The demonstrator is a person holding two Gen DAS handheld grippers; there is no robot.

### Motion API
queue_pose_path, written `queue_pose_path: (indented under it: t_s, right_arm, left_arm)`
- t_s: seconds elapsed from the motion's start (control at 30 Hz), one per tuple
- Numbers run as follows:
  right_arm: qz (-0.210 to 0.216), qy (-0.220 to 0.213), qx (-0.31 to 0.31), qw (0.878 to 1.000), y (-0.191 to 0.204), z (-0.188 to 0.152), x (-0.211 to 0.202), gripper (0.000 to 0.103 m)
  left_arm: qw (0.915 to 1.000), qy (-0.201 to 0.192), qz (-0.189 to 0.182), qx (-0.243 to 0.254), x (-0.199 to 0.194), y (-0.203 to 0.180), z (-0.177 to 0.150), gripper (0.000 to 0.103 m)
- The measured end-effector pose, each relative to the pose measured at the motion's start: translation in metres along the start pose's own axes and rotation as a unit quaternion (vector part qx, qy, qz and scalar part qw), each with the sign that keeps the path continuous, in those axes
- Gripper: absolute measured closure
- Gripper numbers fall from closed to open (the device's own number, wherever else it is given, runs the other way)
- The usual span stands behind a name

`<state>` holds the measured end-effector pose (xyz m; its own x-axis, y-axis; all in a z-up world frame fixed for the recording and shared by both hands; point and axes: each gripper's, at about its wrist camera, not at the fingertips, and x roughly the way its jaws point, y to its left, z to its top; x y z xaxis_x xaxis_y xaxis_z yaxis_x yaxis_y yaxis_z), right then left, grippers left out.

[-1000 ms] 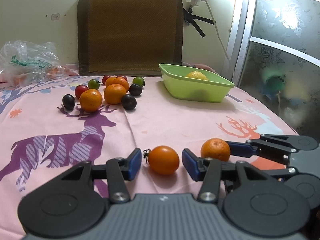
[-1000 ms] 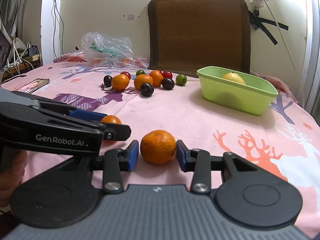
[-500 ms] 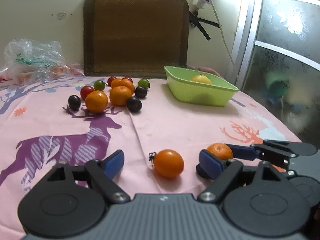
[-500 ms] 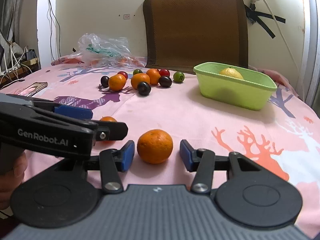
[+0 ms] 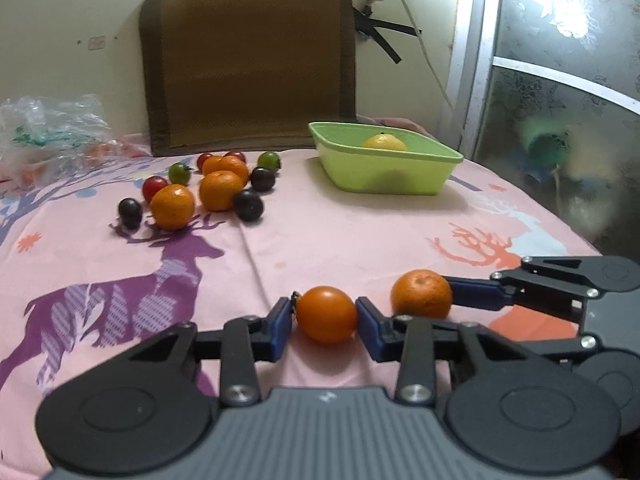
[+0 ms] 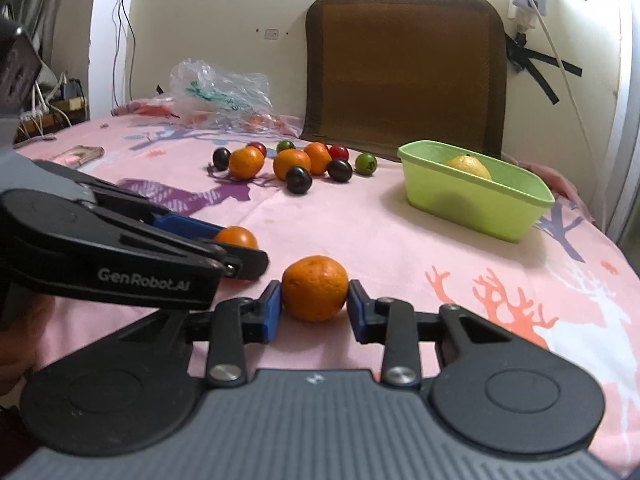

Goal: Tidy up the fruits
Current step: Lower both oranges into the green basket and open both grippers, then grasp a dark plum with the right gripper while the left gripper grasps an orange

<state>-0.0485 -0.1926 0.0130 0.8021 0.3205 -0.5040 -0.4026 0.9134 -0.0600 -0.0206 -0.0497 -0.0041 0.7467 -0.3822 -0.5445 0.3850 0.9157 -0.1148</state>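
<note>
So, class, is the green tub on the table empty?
No, the green tub holds a yellow fruit, whose top shows above the rim.

We see tomato [image 5: 327,314] between left gripper [image 5: 323,319] pads, on tablecloth [image 5: 320,240]. Mandarin [image 6: 315,288] between right gripper [image 6: 313,308] pads, just right of tomato. Fruit cluster [image 5: 208,188] far left, tub [image 5: 384,168] far right with lemon [image 5: 384,143] inside. Chair back [image 5: 248,64] behind both.

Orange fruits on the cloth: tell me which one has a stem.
The smooth orange tomato between the left tool pads; a dark stem shows on its left. The others are dimpled mandarins.
</note>
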Motion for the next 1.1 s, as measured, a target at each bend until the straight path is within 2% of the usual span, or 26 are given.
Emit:
queue_pose_path:
  t_s: [0.17, 0.33, 0.4, 0.47, 0.53, 0.63, 0.73, 0.77, 0.83, 0.87, 0.9, 0.93, 1.1]
  right_arm:
    - [-0.008, -0.039, 0.011, 0.999, -0.030, 0.025, 0.001, 0.066]
    - [-0.069, -0.085, 0.036, 0.993, -0.083, 0.057, 0.017, 0.065]
    - [-0.092, -0.084, 0.053, 0.991, -0.106, 0.064, 0.029, 0.065]
    - [-0.116, -0.075, 0.066, 0.988, -0.126, 0.068, 0.041, 0.065]
    - [-0.128, -0.071, 0.066, 0.987, -0.140, 0.069, 0.050, 0.065]
    - [-0.135, -0.061, 0.066, 0.987, -0.148, 0.066, 0.060, 0.065]
    - [-0.127, -0.058, 0.077, 0.987, -0.153, 0.061, 0.068, 0.064]
    - [-0.127, -0.055, 0.081, 0.987, -0.154, 0.060, 0.071, 0.064]
    - [-0.124, -0.049, 0.085, 0.987, -0.157, 0.059, 0.077, 0.062]
    - [-0.127, -0.052, 0.085, 0.987, -0.156, 0.059, 0.077, 0.056]
    - [-0.130, -0.057, 0.084, 0.986, -0.156, 0.059, 0.076, 0.047]
    - [-0.132, -0.064, 0.085, 0.986, -0.155, 0.059, 0.074, 0.044]
    - [-0.149, -0.087, 0.089, 0.981, -0.151, 0.062, 0.061, 0.045]
  left_arm:
    - [0.9995, -0.009, -0.031, 0.006, 0.014, -0.005, 0.047, 0.068]
    - [0.9974, -0.034, -0.060, 0.016, 0.060, -0.021, 0.115, 0.068]
    - [0.9969, -0.023, -0.076, 0.004, 0.087, -0.025, 0.136, 0.067]
    - [0.9972, -0.016, -0.073, -0.008, 0.111, -0.028, 0.151, 0.067]
    - [0.9981, -0.015, -0.060, -0.010, 0.128, -0.028, 0.159, 0.067]
    - [0.9984, 0.007, -0.047, -0.031, 0.150, -0.020, 0.163, 0.067]
    - [0.9976, 0.012, -0.050, -0.048, 0.158, -0.014, 0.162, 0.061]
    - [0.9979, 0.011, -0.044, -0.046, 0.158, -0.014, 0.162, 0.057]
    - [0.9985, 0.009, -0.036, -0.041, 0.159, -0.016, 0.162, 0.037]
    - [0.9986, 0.007, -0.034, -0.038, 0.159, -0.016, 0.160, 0.034]
    - [0.9989, 0.006, -0.032, -0.035, 0.160, -0.016, 0.159, 0.033]
    - [0.9989, 0.006, -0.034, -0.033, 0.160, -0.017, 0.159, 0.033]
    - [0.9986, -0.005, -0.041, -0.034, 0.136, -0.013, 0.156, 0.033]
